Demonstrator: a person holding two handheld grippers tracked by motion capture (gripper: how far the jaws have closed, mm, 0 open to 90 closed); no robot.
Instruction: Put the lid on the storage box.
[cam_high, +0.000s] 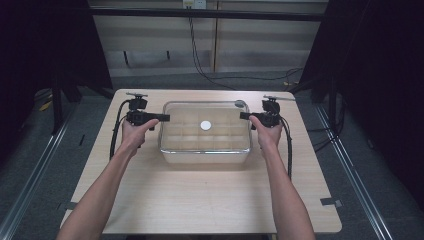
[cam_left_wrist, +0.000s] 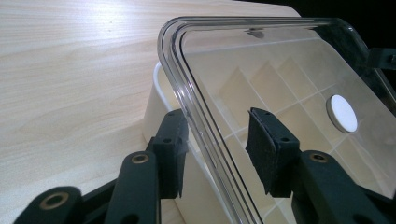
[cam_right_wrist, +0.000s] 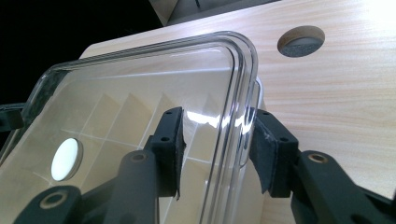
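A clear plastic lid (cam_high: 186, 131) with a white round disc (cam_high: 205, 125) at its middle lies over a cream box (cam_high: 205, 157) divided into several compartments, at the middle of the table. My left gripper (cam_high: 165, 118) is at the lid's left edge, my right gripper (cam_high: 243, 115) at its right edge. In the left gripper view the lid's rim (cam_left_wrist: 187, 100) runs between the jaws of the left gripper (cam_left_wrist: 215, 116), with gaps to both pads. In the right gripper view the rim (cam_right_wrist: 243, 88) passes between the jaws of the right gripper (cam_right_wrist: 215, 113), and the pads do not press on it.
The light wooden table (cam_high: 200, 200) has a round cable hole (cam_right_wrist: 301, 41) just behind the box's far right corner. Bare tabletop lies on all sides of the box. Cables trail across the floor behind the table.
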